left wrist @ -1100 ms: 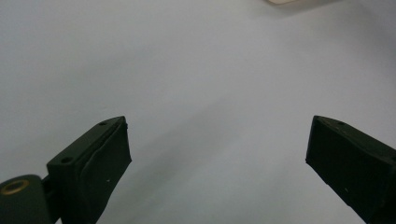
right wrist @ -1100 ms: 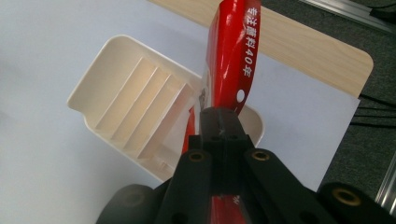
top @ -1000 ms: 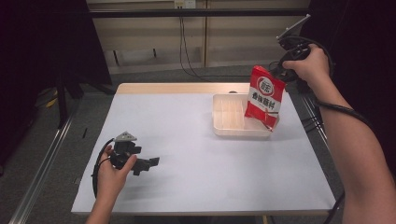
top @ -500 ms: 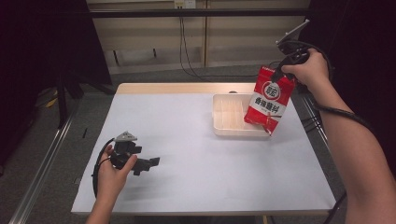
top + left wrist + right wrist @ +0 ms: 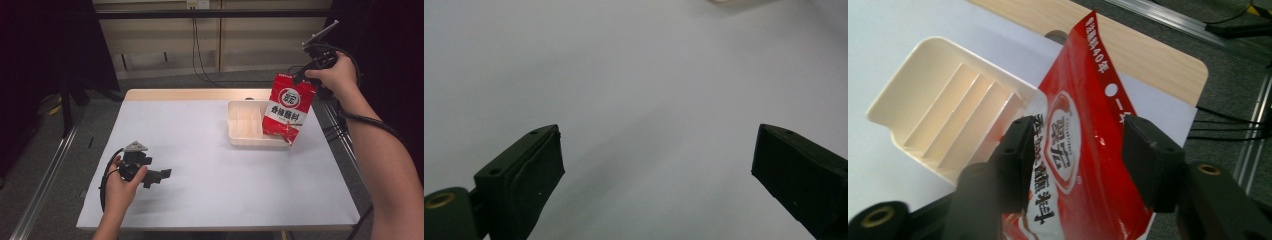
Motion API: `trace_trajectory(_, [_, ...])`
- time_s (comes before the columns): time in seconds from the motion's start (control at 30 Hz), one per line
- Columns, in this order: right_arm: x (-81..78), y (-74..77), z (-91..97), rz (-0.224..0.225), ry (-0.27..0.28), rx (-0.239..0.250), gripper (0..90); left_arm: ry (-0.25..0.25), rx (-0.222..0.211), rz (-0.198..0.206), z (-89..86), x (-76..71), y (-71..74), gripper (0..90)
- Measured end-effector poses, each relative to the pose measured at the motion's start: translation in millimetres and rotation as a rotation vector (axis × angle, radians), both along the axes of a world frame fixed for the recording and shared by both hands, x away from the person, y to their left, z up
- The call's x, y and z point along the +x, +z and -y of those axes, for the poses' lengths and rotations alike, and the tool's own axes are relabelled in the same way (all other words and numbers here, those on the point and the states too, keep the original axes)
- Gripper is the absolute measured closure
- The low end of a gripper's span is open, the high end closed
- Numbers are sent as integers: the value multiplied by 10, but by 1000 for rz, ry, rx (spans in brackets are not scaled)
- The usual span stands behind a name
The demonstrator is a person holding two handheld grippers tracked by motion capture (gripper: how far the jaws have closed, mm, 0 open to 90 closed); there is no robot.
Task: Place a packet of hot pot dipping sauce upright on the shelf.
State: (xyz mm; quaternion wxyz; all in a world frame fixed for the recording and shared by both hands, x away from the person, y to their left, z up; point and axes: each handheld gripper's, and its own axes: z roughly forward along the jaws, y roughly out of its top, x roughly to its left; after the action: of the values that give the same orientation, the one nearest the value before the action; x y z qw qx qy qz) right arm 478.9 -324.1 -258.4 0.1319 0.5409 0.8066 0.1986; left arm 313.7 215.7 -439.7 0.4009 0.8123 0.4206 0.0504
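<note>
A red snack bag (image 5: 287, 110) stands tilted at the right end of the cream tray (image 5: 244, 131), its lower corner at the tray's right rim. My right gripper (image 5: 306, 75) is at the bag's top corner. Its jaws have just been opening. In the right gripper view the red bag (image 5: 1083, 150) lies between the parted jaws of my right gripper (image 5: 1078, 127), and the pads do not press on it. The ribbed cream tray (image 5: 948, 115) lies beyond. My left gripper (image 5: 160, 176) rests low on the white table at the near left. Nothing is between the wide-apart jaws of my left gripper (image 5: 656, 135).
The white table top (image 5: 210, 165) spreads between the two hands. A bare wooden strip (image 5: 190, 94) runs along its far edge. Cables (image 5: 345, 135) hang off the right side, and a metal rail (image 5: 45, 185) runs along the floor at the left.
The red bag has tipped further and sunk a little against the tray's right rim. The right hand has shifted only slightly. The left hand and its gripper have stayed put.
</note>
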Motion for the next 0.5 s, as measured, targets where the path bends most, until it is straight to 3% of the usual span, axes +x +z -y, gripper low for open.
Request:
trace_trajectory(0.1, [19,-22,26,8,-2,-7,417,-3,1,-2,7,4,-10,60])
trace_trajectory(0.3, [58,-148,44,-16,-1,-17,369,-7,7,-1,-4,8,-4,60])
trace_trajectory(0.43, [70,-220,19,-50,15,-13,420,-2,2,-3,3,5,-2,60])
trace_trajectory(0.5, [73,-251,-8,-83,38,-3,512,-8,5,0,1,8,2,60])
